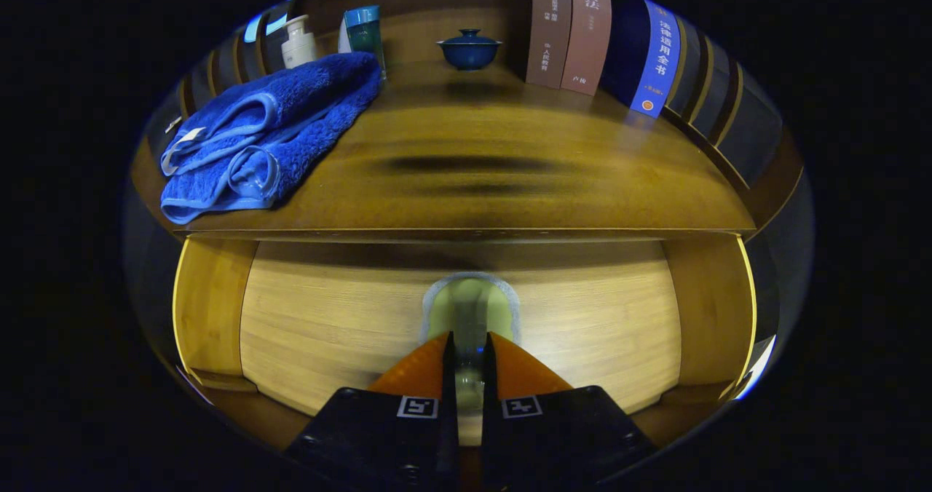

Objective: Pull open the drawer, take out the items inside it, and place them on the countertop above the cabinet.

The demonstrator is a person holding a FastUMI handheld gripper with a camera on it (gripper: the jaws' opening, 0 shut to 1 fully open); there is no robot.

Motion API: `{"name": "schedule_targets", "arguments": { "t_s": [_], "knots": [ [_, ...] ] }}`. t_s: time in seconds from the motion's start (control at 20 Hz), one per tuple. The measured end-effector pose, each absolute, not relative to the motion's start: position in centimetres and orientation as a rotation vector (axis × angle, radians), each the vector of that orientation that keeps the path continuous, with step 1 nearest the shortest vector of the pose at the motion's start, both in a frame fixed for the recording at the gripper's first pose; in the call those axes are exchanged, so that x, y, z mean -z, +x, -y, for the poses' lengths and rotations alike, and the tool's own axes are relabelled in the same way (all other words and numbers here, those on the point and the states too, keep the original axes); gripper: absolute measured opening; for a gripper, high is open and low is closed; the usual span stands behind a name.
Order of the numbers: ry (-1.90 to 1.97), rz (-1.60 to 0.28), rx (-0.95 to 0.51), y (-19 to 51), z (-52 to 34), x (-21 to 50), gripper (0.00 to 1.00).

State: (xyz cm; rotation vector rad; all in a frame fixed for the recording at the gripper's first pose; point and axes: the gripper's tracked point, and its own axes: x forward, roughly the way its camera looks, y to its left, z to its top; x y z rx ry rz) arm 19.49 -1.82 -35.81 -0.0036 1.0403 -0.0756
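I had the gripper (469, 350) nearly clenched at the drawer (466, 317) notch; drawer looked closed; nothing taken out yet.

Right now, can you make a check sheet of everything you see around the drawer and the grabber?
Surface: wooden countertop, bare in the middle.
Job's things: drawer front looks closed; arched handle cutout just ahead of the fingers; items inside hidden.
Clutter: folded blue towel on the counter; pump bottle and teal box behind it; lidded blue bowl; upright books.
Grippers: gripper nearly closed, fingertips at the cutout, pressing on nothing visible.
Cables: nothing seen.
Surroundings: cabinet side panels flank the drawer.
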Motion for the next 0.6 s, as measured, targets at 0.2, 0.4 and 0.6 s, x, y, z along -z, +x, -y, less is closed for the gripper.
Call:
{"name": "schedule_targets", "arguments": {
  "t_s": [0.2, 0.4, 0.6],
  "knots": [
    [0.023, -1.006, 0.058, 18.4, 1.5, 34.5, 0.17],
    [0.029, -0.926, 0.023, 17.1, 0.9, 30.5, 0.17],
    [0.025, -0.831, 0.014, 15.5, 0.8, 25.9, 0.17]
  ]
}}
